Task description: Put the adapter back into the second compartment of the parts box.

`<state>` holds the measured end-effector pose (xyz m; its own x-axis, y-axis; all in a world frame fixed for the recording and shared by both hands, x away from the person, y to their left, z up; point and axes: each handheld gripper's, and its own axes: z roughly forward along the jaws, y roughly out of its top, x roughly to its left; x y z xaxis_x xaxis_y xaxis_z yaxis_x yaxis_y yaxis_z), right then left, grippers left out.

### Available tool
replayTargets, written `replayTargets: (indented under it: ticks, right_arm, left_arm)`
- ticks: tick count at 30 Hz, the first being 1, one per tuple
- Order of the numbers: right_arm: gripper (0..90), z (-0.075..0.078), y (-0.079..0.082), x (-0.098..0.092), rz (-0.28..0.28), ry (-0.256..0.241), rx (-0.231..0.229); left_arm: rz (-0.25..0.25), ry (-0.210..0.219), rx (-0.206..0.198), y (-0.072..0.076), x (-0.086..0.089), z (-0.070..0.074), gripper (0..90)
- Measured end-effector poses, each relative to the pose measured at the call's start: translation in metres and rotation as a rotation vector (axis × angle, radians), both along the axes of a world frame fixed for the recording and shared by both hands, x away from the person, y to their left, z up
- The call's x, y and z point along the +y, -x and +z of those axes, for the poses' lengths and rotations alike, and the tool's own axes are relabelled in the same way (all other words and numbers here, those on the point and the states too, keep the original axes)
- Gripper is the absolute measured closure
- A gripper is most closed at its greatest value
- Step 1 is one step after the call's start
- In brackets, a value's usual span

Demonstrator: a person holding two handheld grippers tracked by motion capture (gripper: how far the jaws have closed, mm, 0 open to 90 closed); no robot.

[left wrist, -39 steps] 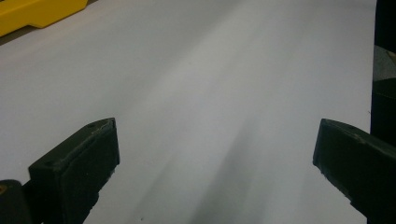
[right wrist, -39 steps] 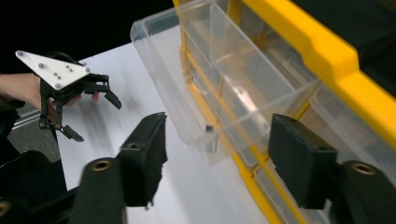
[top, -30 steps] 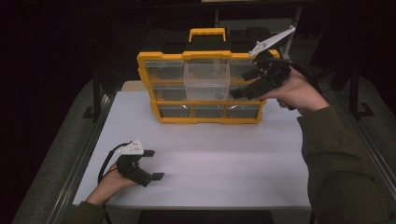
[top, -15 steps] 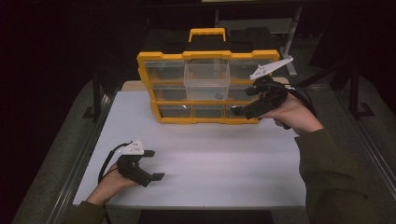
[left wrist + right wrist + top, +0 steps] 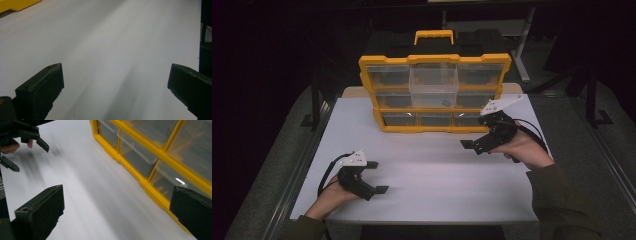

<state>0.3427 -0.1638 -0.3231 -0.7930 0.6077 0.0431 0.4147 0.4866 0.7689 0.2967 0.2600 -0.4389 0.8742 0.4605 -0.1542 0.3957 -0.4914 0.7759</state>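
Observation:
A yellow organizer (image 5: 434,59) with clear drawers stands upright at the back of the white table (image 5: 437,175). Its middle drawer (image 5: 433,86) sticks out a little, and a small dark item (image 5: 446,103) lies in it. My right gripper (image 5: 471,146) hovers low just in front of the organizer's lower right corner, open and holding nothing. In the right gripper view its jaws (image 5: 117,207) stand wide apart beside the organizer's bottom drawers (image 5: 140,160). My left gripper (image 5: 377,176) rests near the table's front left, open and holding nothing. Bare tabletop lies between its jaws (image 5: 115,85).
The organizer's black and yellow carry handle (image 5: 433,36) rises at its top. A metal rail (image 5: 297,175) runs along the table's left side. Dark floor and frame legs surround the table. The left gripper (image 5: 23,145) appears far off in the right gripper view.
My right gripper has come down from the organizer's upper right side to just above the table in front of its lower right corner. The left gripper has stayed put.

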Motion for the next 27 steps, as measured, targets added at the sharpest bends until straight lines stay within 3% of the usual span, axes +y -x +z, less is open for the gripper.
replayTargets:
  ticks: [8,11,21,27]
  right_arm:
    - [0.0,-0.025,0.009,-0.005,-0.032,-0.018,0.011]
    - [0.0,-0.039,0.014,-0.006,-0.04,0.005,0.02]
    - [0.0,-0.067,0.025,-0.008,-0.07,0.001,0.009]
    - [0.0,-0.082,0.033,-0.013,-0.094,-0.029,0.002]
  left_arm:
    - [0.001,0.002,0.001,0.0,0.0,0.0,0.0]
    - [-0.001,-0.005,-0.001,0.0,0.001,0.0,0.0]
    - [0.0,-0.005,0.0,0.001,0.002,0.0,0.0]
    - [-0.005,-0.002,-0.006,0.002,0.002,0.0,0.0]
